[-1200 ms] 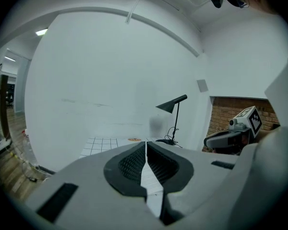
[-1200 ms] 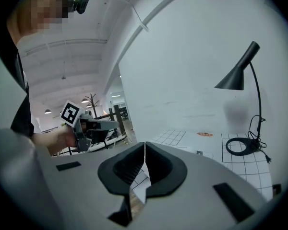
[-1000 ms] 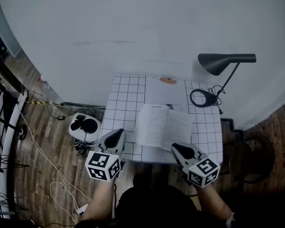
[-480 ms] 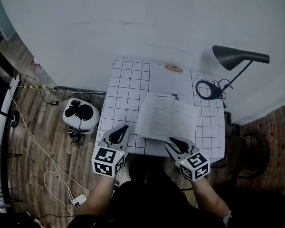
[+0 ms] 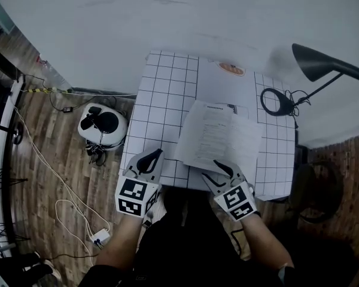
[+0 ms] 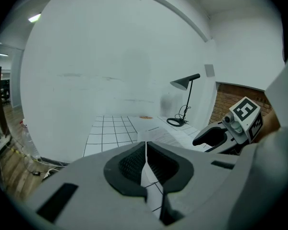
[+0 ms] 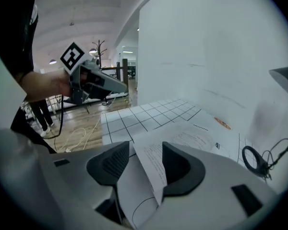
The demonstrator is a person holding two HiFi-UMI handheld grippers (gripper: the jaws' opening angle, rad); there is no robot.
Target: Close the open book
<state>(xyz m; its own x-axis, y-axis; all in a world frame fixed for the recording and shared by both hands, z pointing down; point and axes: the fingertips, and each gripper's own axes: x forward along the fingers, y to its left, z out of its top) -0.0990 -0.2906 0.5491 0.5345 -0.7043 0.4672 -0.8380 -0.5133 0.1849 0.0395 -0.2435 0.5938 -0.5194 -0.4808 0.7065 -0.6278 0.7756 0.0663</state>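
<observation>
The open book (image 5: 219, 138) lies flat on the white grid table (image 5: 161, 100), its pages facing up. My right gripper (image 5: 219, 168) hangs over the book's near edge. In the right gripper view its jaws are opening, and a page edge of the book (image 7: 182, 138) runs between the fingers without the pads pressing on it; the gripper (image 7: 146, 157) holds nothing. My left gripper (image 5: 154, 156) is over the table's near left part, left of the book. In the left gripper view that gripper (image 6: 145, 145) has its pads together, with the book (image 6: 158, 137) ahead of it.
A black desk lamp (image 5: 323, 64) stands at the table's right rim beside a coiled black cable (image 5: 278, 102). A small orange disc (image 5: 230, 69) lies at the far edge. On the wooden floor to the left are a white round appliance (image 5: 103, 124) and loose cables (image 5: 66, 208).
Both grippers have come down toward the table's near edge. The right gripper's jaws have spread apart and now straddle the book's near edge.
</observation>
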